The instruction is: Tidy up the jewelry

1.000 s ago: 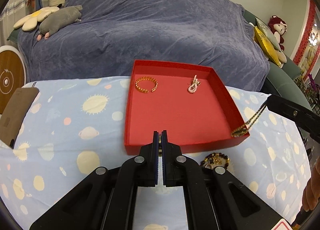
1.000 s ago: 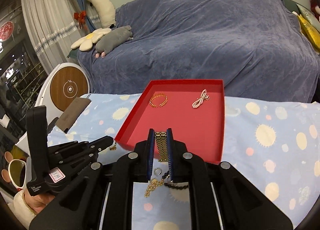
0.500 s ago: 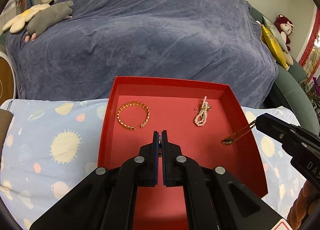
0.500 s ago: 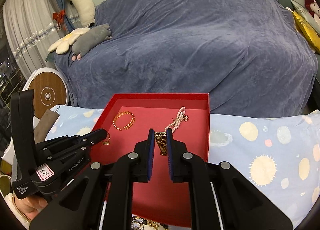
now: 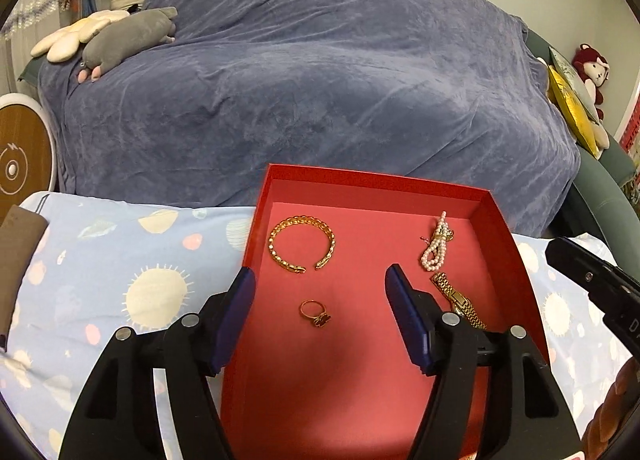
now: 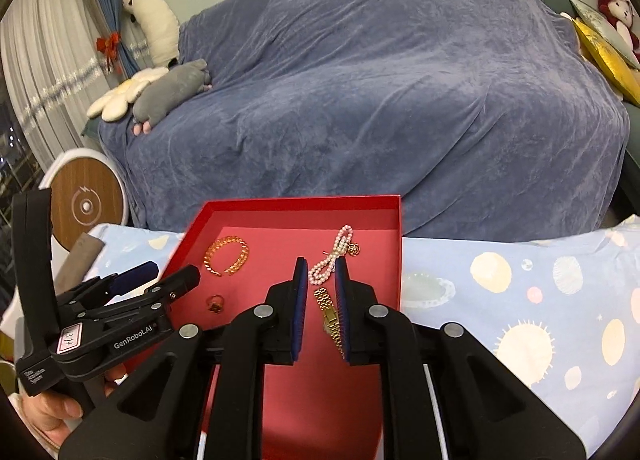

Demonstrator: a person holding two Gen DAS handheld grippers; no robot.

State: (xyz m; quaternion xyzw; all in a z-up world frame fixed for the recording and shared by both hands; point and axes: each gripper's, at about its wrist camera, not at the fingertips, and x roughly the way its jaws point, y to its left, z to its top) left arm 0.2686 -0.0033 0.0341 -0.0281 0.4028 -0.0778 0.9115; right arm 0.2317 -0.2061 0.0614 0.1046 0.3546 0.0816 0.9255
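A red tray (image 5: 516, 248) (image 6: 304, 205) sits on the sun-print cloth. In it lie a gold bangle (image 5: 302, 244) (image 6: 227, 255), a pearl bracelet (image 5: 435, 248) (image 6: 334, 256), a gold ring (image 5: 315, 313) (image 6: 216, 303) and a gold watch (image 5: 458, 300) (image 6: 331, 320). My left gripper (image 5: 320, 282) is open wide above the tray, with the ring lying free between its fingers. My right gripper (image 6: 321, 272) is open a little, its fingers either side of the watch, which rests on the tray floor.
A sofa under a blue-grey cover (image 5: 320, 80) stands behind the table, with plush toys (image 5: 128, 34) on it. A round white and wood device (image 5: 20, 164) is at the far left. A brown pouch (image 5: 16, 236) lies at the table's left edge.
Both grippers moved forward over the tray and opened. The left let the ring fall onto the tray floor. The right let the watch down next to the pearl bracelet.
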